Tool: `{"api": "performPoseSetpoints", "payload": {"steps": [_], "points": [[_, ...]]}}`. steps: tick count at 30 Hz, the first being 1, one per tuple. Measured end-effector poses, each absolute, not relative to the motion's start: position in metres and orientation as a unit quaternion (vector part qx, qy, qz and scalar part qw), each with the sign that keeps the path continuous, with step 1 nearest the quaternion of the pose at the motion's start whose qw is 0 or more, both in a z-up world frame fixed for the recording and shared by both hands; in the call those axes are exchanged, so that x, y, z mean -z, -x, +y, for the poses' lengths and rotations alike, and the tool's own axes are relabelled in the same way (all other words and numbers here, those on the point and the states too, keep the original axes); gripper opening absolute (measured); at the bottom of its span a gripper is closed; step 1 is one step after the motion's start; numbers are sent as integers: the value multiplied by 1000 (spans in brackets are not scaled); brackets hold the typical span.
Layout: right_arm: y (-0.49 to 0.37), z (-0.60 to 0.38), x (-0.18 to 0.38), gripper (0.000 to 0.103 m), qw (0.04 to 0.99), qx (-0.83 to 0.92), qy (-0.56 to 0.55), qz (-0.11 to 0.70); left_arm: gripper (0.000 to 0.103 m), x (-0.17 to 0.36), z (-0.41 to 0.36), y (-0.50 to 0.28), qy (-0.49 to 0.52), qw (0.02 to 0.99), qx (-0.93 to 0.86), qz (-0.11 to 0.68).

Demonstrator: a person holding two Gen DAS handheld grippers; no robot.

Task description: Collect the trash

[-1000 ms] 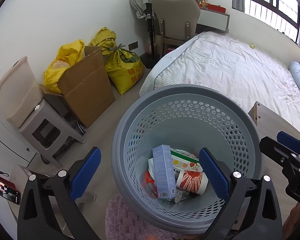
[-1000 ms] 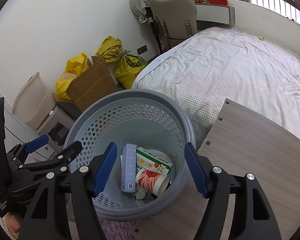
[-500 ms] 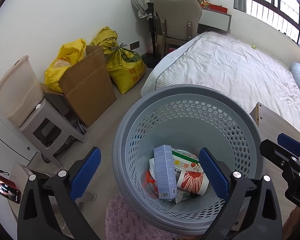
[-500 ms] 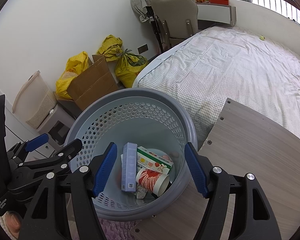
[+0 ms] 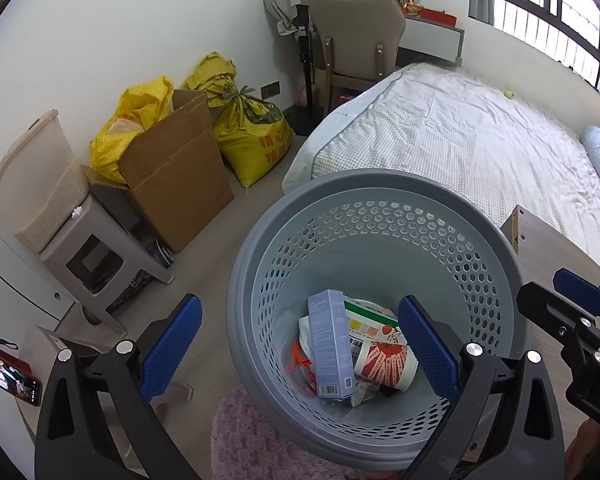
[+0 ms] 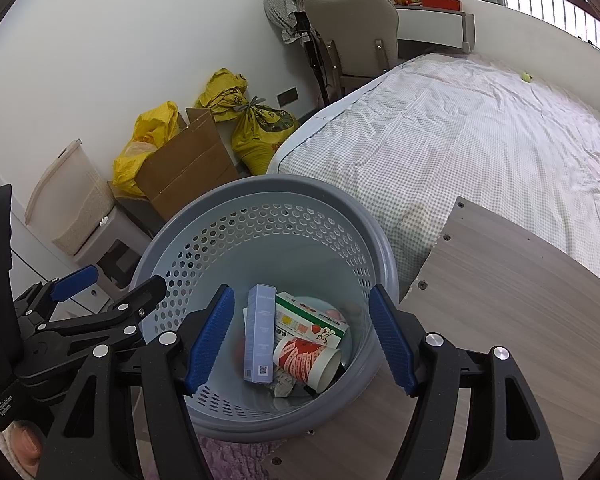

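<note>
Both grippers' fingers wide apart, empty, above basket w/ trash.

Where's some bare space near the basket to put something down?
The wooden tabletop right of the grey basket is bare, and the bed is mostly open. The wall side is crowded: cardboard box, yellow bags, stool.

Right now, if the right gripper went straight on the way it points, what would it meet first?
Probably the trash inside the grey basket: the open, empty right gripper points into its mouth, roughly at the paper cup and blue carton. Depth is unclear.
</note>
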State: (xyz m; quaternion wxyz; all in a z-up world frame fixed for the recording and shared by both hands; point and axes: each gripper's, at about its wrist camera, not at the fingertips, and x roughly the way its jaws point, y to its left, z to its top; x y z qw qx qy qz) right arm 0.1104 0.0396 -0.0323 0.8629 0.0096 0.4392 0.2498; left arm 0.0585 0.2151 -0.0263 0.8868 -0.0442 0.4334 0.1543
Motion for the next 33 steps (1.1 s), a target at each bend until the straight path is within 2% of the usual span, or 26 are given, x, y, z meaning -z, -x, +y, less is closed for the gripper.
{"api": "performPoseSetpoints", "payload": {"steps": [33], "points": [[-110,39,33,67,863,-250,-11,438,97,23,215,-58,44,888,-154,432]]}}
